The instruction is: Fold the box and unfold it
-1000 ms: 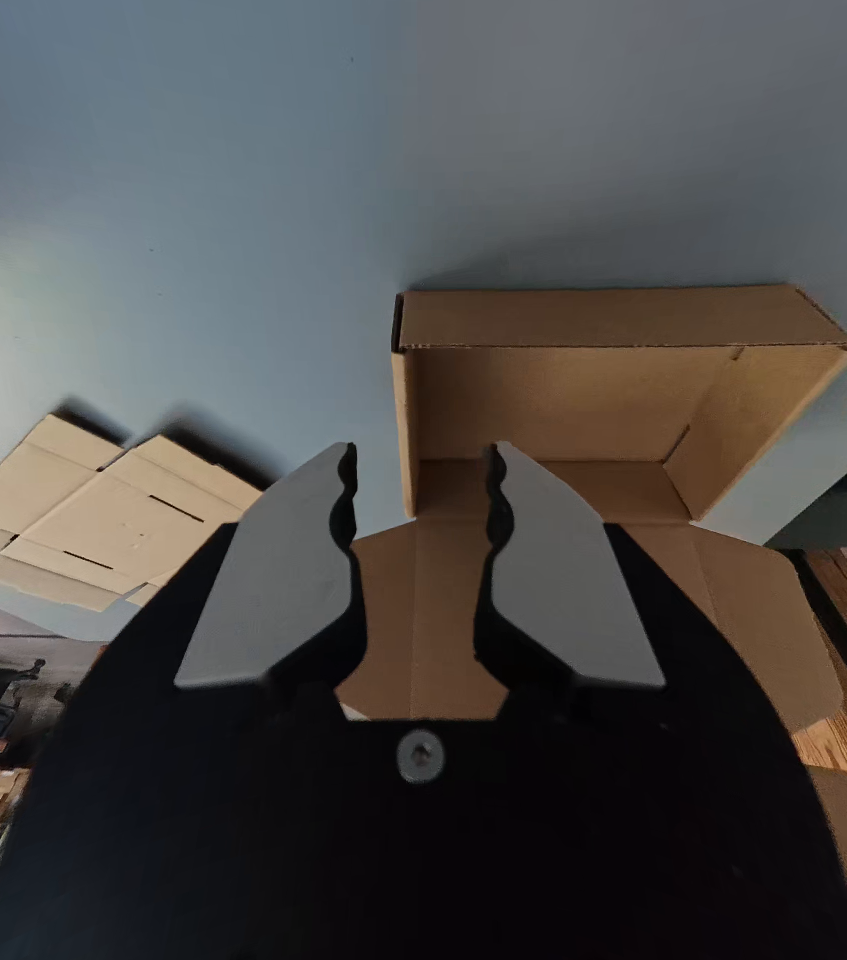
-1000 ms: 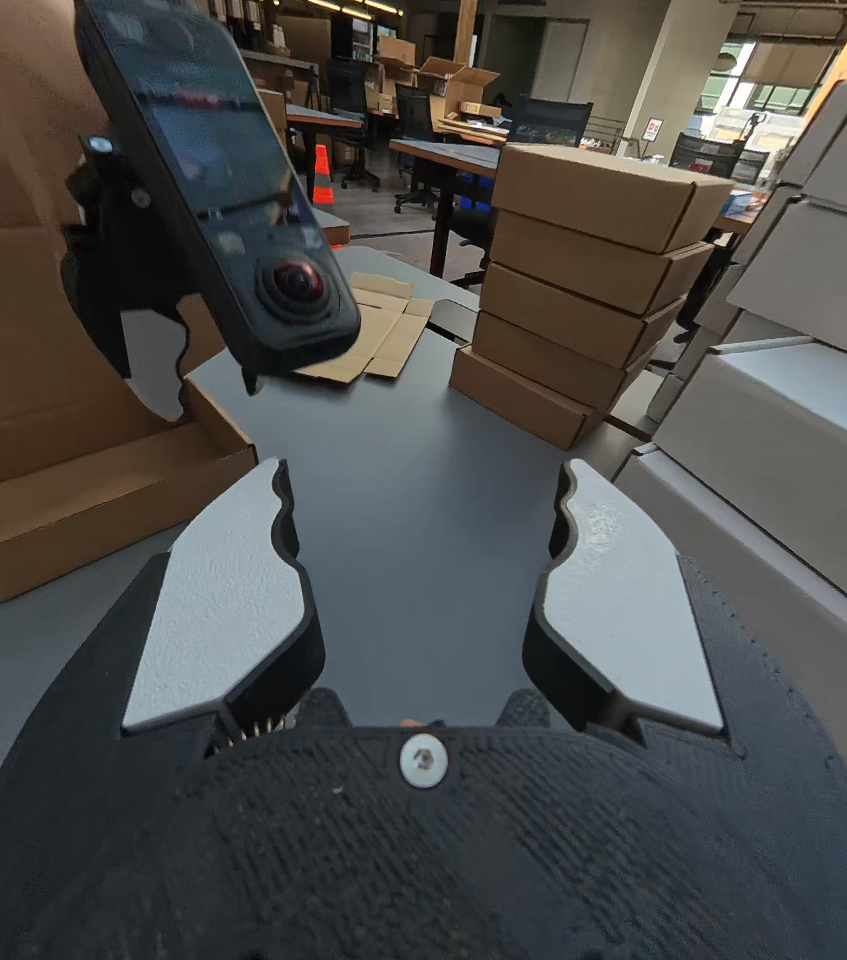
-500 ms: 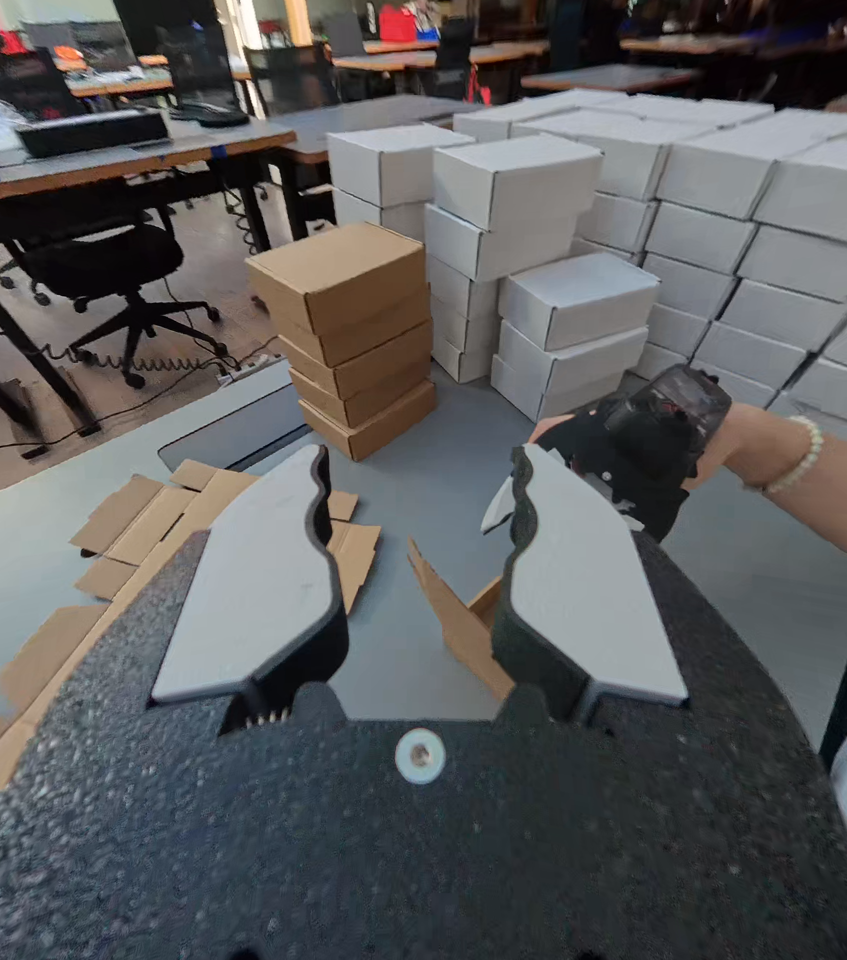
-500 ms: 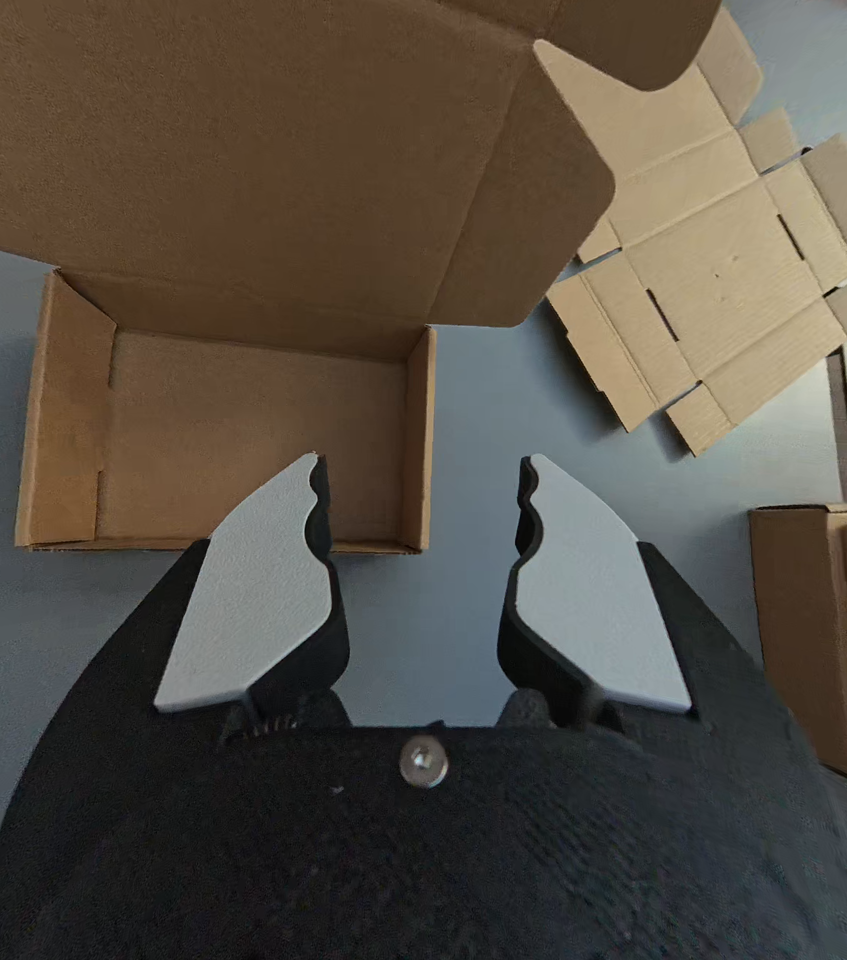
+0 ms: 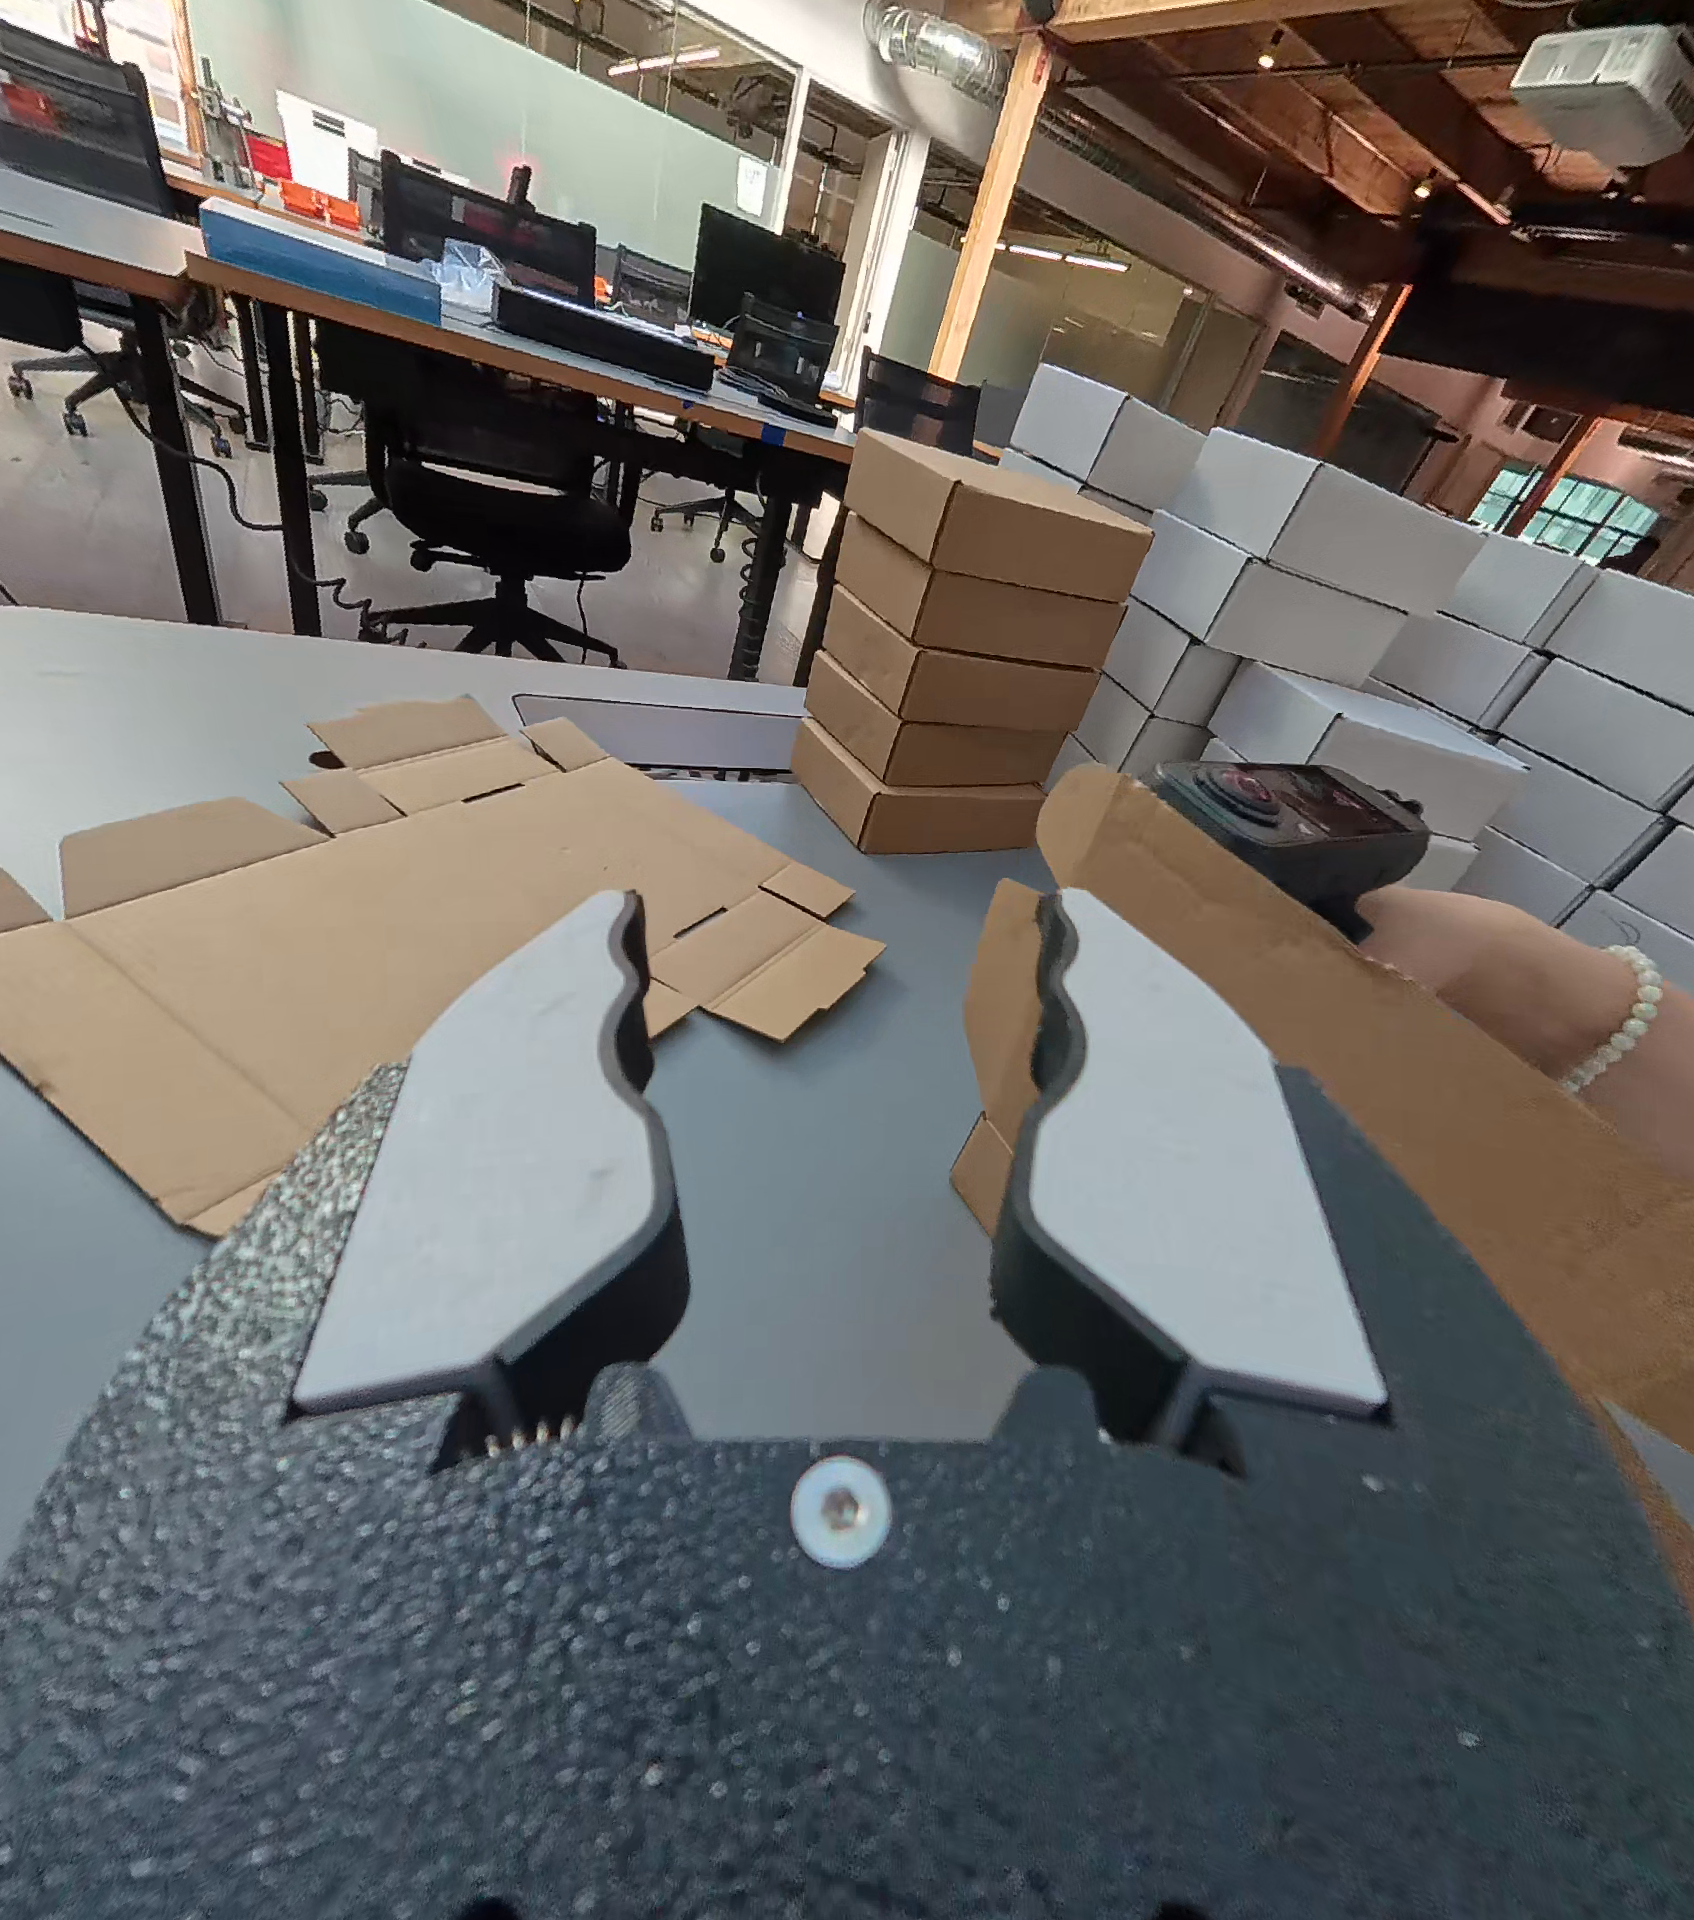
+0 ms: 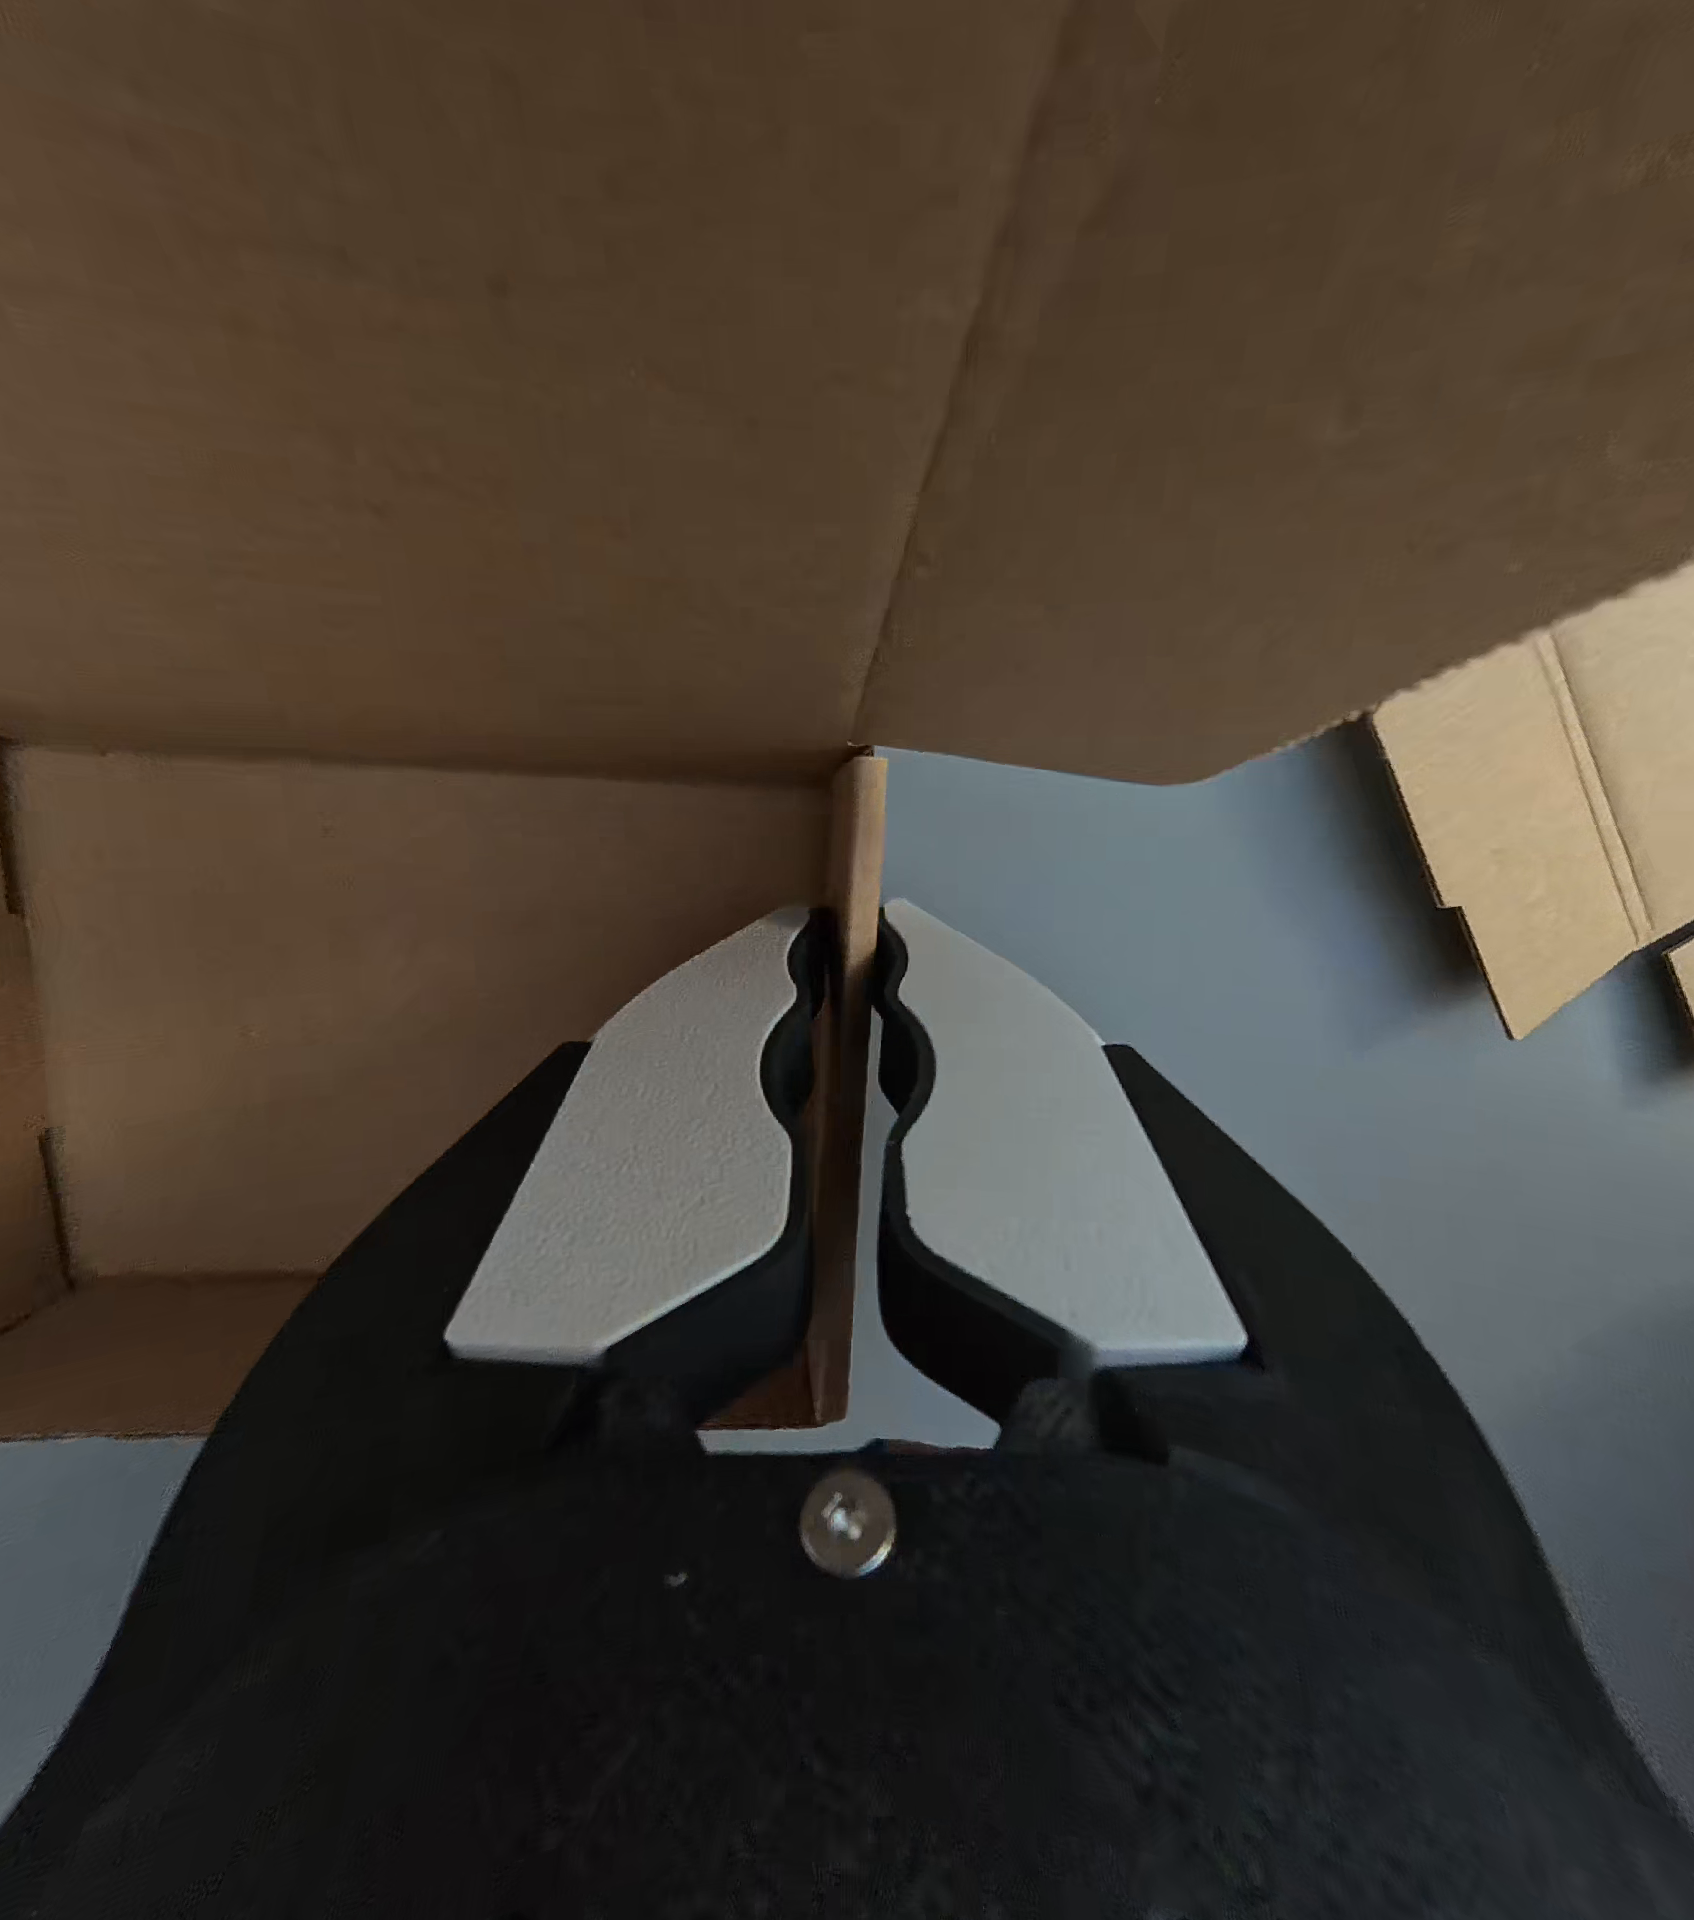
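The open brown box (image 6: 427, 1018) is matt corrugated cardboard, as are the flat brown cut-outs (image 5: 323, 935) at ten o'clock. The smooth grey tabletop (image 5: 822, 1195) has a dull sheen. The black gripper body (image 5: 822, 1662) is grainy, rough plastic.

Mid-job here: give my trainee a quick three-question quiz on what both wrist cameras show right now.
1. True or false: the right gripper is shut on the side wall of the open brown box.
2. The left gripper is: A) open and empty, B) shut on a flap, C) holding a white box.
3. What lies flat on the grey table, to the left of the left gripper?

Key
1. True: both fingers press the upright wall.
2. A.
3. Unfolded cardboard box blanks; folded brown boxes stand stacked behind them.
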`<action>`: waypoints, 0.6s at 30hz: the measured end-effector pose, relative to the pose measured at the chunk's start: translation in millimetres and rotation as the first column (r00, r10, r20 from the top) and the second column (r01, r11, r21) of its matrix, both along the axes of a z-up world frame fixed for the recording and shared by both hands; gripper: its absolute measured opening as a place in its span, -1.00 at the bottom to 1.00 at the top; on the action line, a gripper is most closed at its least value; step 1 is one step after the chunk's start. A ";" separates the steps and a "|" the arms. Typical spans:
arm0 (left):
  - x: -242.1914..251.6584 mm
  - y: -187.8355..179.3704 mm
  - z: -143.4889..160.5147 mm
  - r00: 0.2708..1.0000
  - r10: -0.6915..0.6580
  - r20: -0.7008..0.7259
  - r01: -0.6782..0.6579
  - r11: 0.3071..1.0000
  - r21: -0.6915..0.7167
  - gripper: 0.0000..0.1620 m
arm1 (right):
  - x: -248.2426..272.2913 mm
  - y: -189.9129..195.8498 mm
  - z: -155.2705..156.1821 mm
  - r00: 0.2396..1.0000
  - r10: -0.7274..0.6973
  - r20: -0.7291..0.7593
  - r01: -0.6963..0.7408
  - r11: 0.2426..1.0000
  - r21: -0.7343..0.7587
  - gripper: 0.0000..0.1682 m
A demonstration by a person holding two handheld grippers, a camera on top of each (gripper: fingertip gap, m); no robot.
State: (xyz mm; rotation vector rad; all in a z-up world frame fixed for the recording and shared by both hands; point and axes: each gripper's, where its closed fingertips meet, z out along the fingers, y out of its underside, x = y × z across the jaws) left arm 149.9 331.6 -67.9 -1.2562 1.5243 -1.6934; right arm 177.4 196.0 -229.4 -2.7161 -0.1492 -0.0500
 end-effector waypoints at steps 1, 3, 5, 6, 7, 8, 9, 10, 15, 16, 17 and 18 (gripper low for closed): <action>1.4 -0.5 -3.8 1.000 -0.001 -0.008 0.001 1.000 -0.006 -0.12 | -1.9 0.6 0.7 0.999 -0.019 -0.030 0.019 1.000 0.006 -0.93; 4.5 -1.2 -9.2 1.000 0.000 -0.024 0.001 1.000 0.010 -0.13 | 0.4 -2.3 2.3 0.993 -0.095 -0.067 0.096 0.995 0.005 -0.93; 6.4 0.4 -12.9 0.999 0.023 -0.046 -0.021 0.999 0.048 -0.12 | 5.2 -7.5 7.3 0.977 -0.193 -0.095 0.196 0.980 0.033 -0.93; 6.9 1.2 -12.8 0.998 0.041 -0.043 -0.038 0.997 0.067 -0.12 | 8.5 -13.2 9.8 0.965 -0.242 -0.100 0.248 0.968 0.043 -0.94; 6.5 0.4 -11.5 0.998 0.051 -0.031 -0.048 0.995 0.083 -0.12 | 14.3 -22.3 12.4 0.944 -0.315 -0.103 0.321 0.946 0.043 -0.93; 5.8 -0.9 -10.2 0.998 0.057 -0.022 -0.055 0.994 0.096 -0.12 | 22.8 -33.4 15.7 0.913 -0.398 -0.092 0.404 0.913 0.050 -0.93; 5.2 -2.2 -9.6 0.998 0.063 -0.018 -0.060 0.992 0.110 -0.13 | 30.7 -45.3 19.4 0.878 -0.471 -0.083 0.476 0.877 0.065 -0.93; 4.7 -4.3 -9.8 0.998 0.062 -0.016 -0.060 0.990 0.124 -0.13 | 37.4 -57.1 23.1 0.839 -0.538 -0.084 0.544 0.834 0.090 -0.93; 5.8 -28.2 -10.5 1.000 0.000 -0.021 0.002 0.993 0.122 -0.13 | 66.7 -140.0 33.1 0.532 -0.846 -0.048 0.832 0.510 0.219 -0.93; 5.9 -35.3 -10.5 1.000 -0.017 -0.019 0.019 0.993 0.121 -0.13 | 65.6 -162.5 31.0 0.470 -0.882 -0.019 0.866 0.457 0.204 -0.93; 6.2 -42.8 -11.2 0.999 -0.034 -0.020 0.036 0.992 0.122 -0.13 | 61.5 -181.8 29.4 0.411 -0.912 -0.013 0.896 0.401 0.189 -0.93; 6.5 -50.9 -12.7 0.998 -0.054 -0.024 0.057 0.990 0.128 -0.13 | 57.1 -197.4 29.4 0.358 -0.933 -0.014 0.917 0.349 0.191 -0.93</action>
